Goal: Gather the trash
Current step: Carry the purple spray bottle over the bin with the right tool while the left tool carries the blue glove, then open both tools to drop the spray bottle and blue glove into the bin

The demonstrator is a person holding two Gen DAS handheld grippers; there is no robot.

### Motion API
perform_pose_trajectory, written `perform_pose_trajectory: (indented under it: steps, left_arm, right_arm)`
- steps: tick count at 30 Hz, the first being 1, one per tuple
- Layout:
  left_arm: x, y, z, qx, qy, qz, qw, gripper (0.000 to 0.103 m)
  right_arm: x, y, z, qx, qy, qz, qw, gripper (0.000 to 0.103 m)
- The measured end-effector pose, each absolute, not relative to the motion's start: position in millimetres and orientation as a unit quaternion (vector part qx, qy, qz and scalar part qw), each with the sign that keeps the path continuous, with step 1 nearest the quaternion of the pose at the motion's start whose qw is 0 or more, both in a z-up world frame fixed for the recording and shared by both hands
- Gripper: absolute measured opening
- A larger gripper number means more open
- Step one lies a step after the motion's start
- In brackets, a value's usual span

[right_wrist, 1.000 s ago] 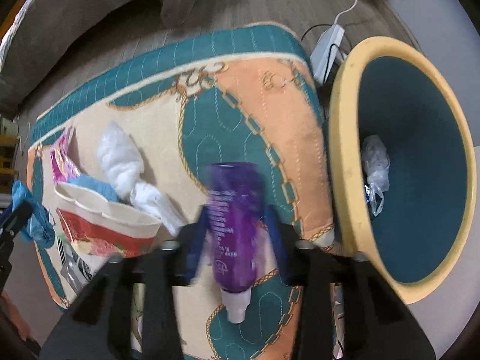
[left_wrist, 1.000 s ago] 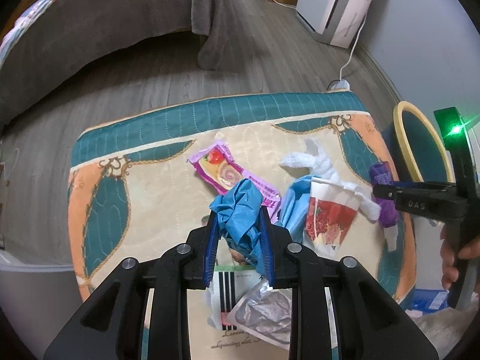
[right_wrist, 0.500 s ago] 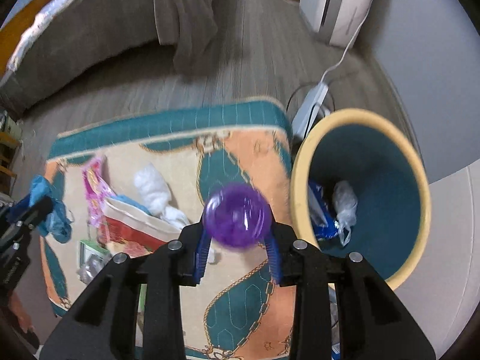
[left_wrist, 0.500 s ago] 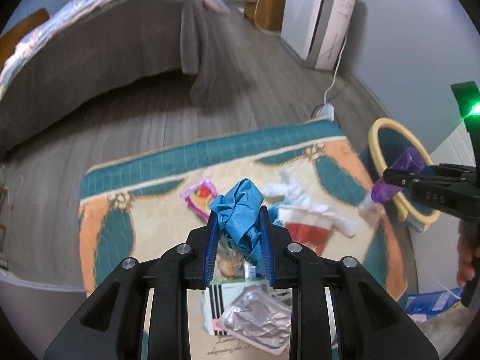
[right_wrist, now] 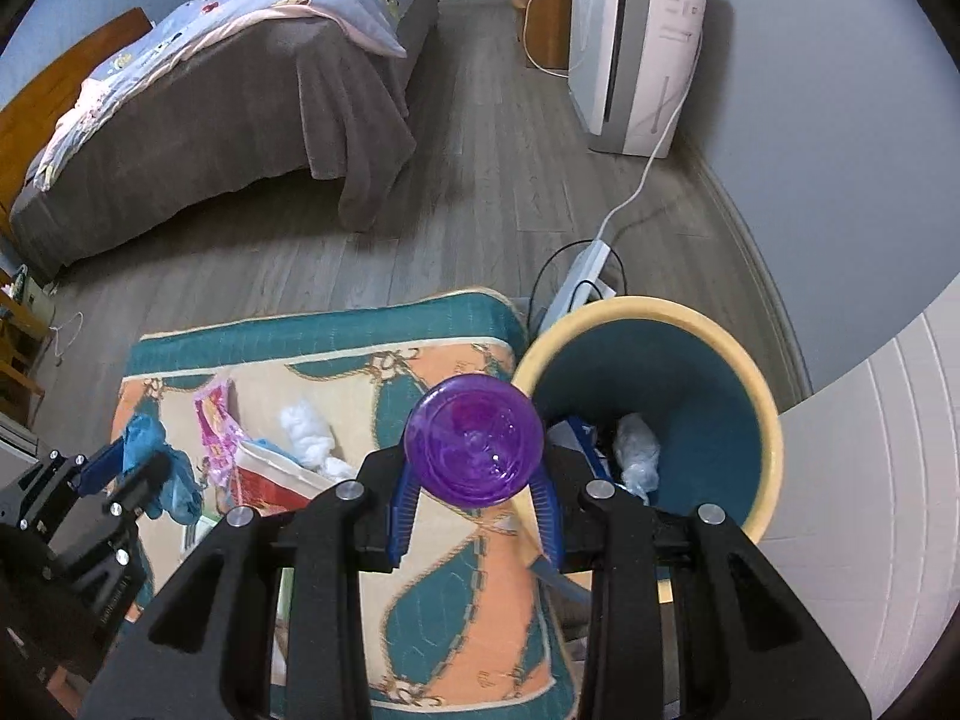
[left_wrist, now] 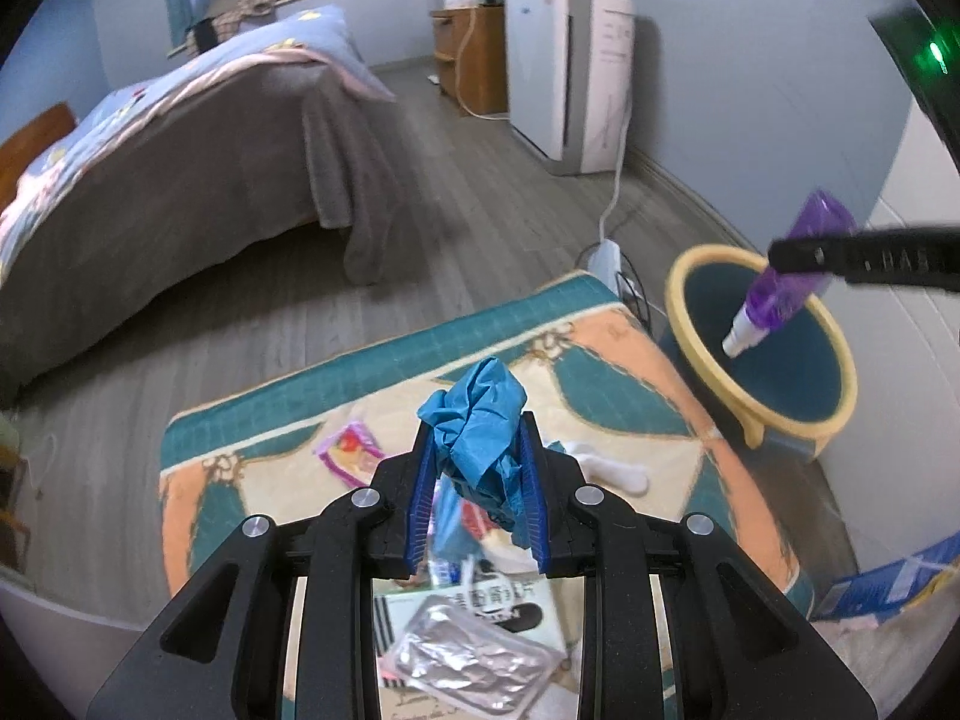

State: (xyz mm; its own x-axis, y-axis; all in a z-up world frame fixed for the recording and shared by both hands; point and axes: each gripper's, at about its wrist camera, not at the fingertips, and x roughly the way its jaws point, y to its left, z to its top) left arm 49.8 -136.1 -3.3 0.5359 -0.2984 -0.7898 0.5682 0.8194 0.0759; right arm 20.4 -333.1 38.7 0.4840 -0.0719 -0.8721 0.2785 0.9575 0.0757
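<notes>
Purple bottle [right_wrist: 474, 440] now over bin [right_wrist: 744, 372], gripper-clamped

Black claw [left_wrist: 478, 501], blue pads [left_wrist: 420, 498], silver screws.

The right gripper [right_wrist: 474, 516] clamps a purple bottle [right_wrist: 474, 441] between its blue fingers [right_wrist: 401, 516], round base toward the camera. Just right of the fingers stands the yellow-rimmed bin [right_wrist: 708, 324], crumpled plastic [right_wrist: 637, 450] inside. Left of them, a pink wrapper [right_wrist: 215, 420] and white tissue [right_wrist: 306, 423] lie on the patterned mat [right_wrist: 336, 342].
</notes>
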Motion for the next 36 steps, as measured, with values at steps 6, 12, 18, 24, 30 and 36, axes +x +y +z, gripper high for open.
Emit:
perform_pose_trajectory:
  steps: [6, 12, 18, 24, 30, 36]
  left_arm:
    - [34, -152, -13, 0.165, 0.418, -0.267, 0.852, 0.027]
    - [21, -175, -25, 0.190, 0.423, -0.274, 0.842, 0.027]
    - [14, -203, -32, 0.172, 0.442, -0.283, 0.833, 0.027]
    - [6, -248, -29, 0.184, 0.436, -0.309, 0.825, 0.027]
    - [1, -291, -23, 0.201, 0.424, -0.335, 0.817, 0.027]
    - [7, -319, -32, 0.175, 0.445, -0.344, 0.808, 0.027]
  right_arm:
    - [17, -348, 33, 0.102, 0.504, -0.107, 0.851, 0.032]
    - [10, -368, 33, 0.117, 0.499, -0.112, 0.851, 0.032]
    - [3, -395, 26, 0.136, 0.499, -0.123, 0.847, 0.032]
    - [-5, -431, 10, 0.172, 0.506, -0.141, 0.834, 0.032]
    - [-10, -460, -4, 0.194, 0.508, -0.154, 0.825, 0.032]
    - [-16, -492, -35, 0.225, 0.530, -0.177, 0.798, 0.032]
